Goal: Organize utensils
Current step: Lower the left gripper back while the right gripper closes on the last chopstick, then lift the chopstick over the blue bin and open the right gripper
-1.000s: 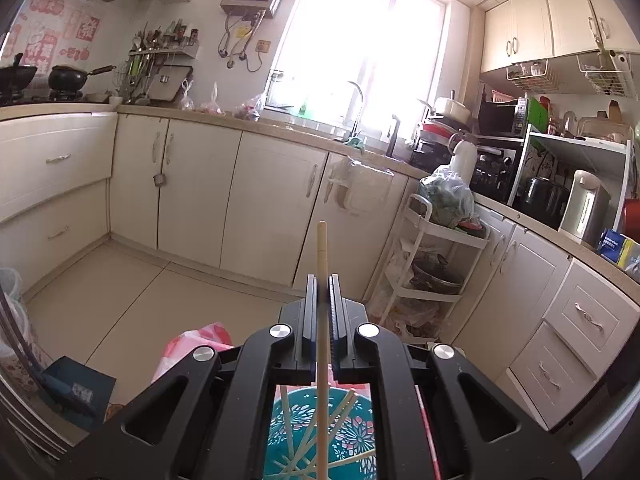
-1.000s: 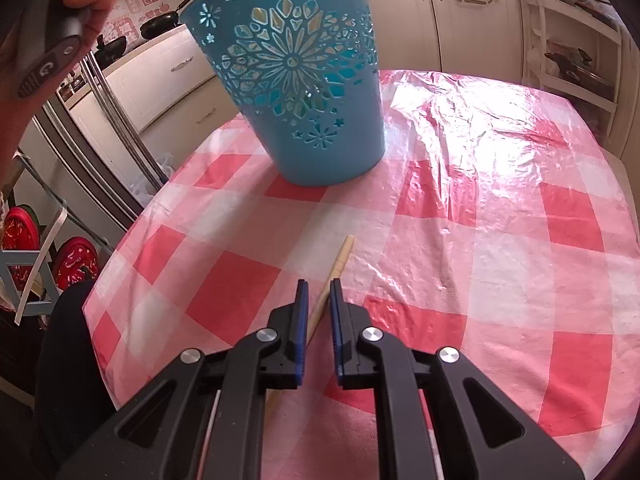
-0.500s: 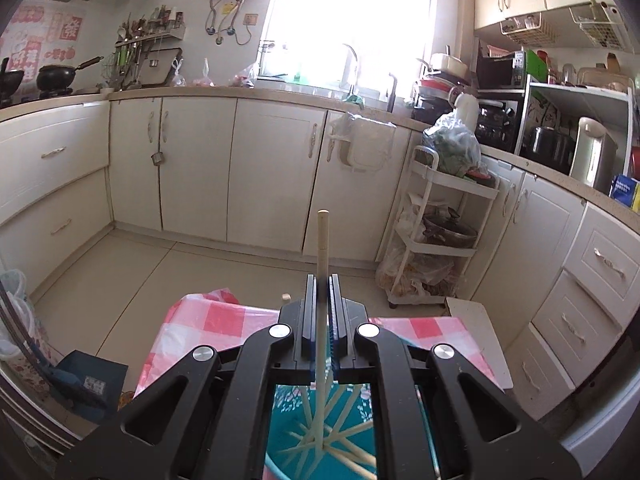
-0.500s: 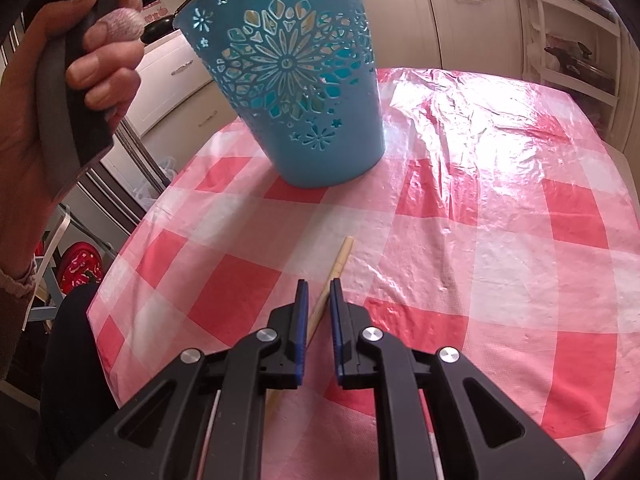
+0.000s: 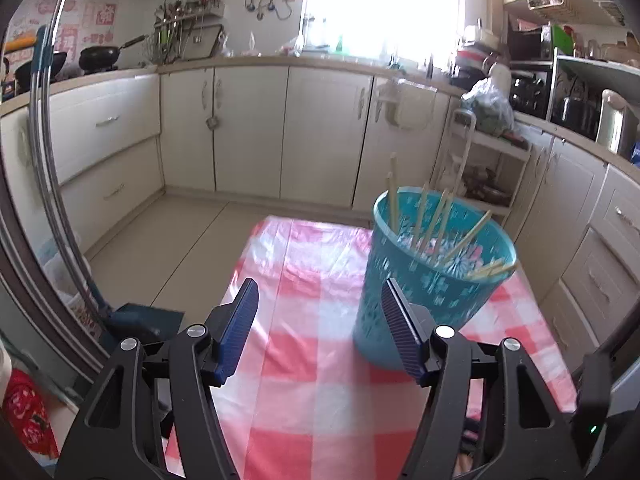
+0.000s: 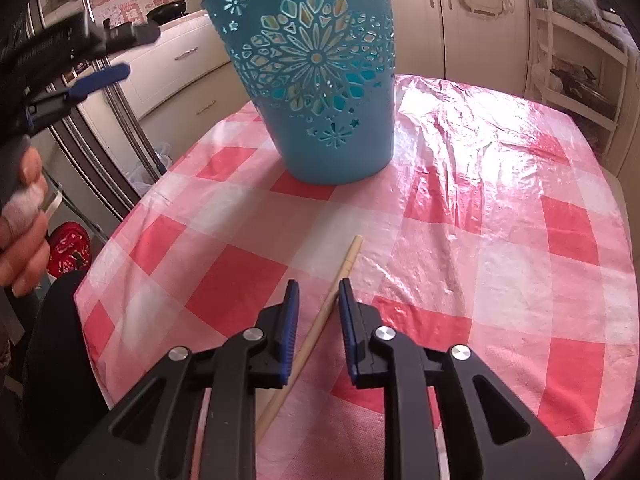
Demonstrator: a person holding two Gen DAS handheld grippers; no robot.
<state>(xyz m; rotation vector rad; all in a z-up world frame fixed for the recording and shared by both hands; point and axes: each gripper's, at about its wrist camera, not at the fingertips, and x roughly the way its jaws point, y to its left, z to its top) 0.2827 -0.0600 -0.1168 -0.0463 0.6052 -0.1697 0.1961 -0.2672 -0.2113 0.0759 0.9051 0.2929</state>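
Lying flat on the table point(image 6: 500, 240), on its pink checked plastic cover, the one loose chopstick point(image 6: 320, 320) runs lengthwise between the fingers of the right gripper point(image 6: 318, 296), its far tip aimed toward the teal basket point(image 6: 320, 80). Those fingers are opening and their pads stand clear of the wood on both sides, so the stick is bracketed, not gripped; the alignment along its length looks chosen so that a simple squeeze would catch it. The basket stands upright just beyond the stick's tip, close enough that a lift and short carry would serve. In the left wrist view the same basket point(image 5: 432, 280) already holds several chopsticks point(image 5: 436, 224), leaning outward against the rim at different angles, which suggests they were let fall in rather than set down. The left gripper point(image 5: 320, 296) hangs to the side of the basket with its fingers spread wide and opening, nothing between them; a released, empty state fits a drop-off just finished, though that is a judgement. A person's hand point(image 6: 24, 232) holds that tool at the left edge of the right wrist view. Judging by the table, this stick is the last utensil left to collect
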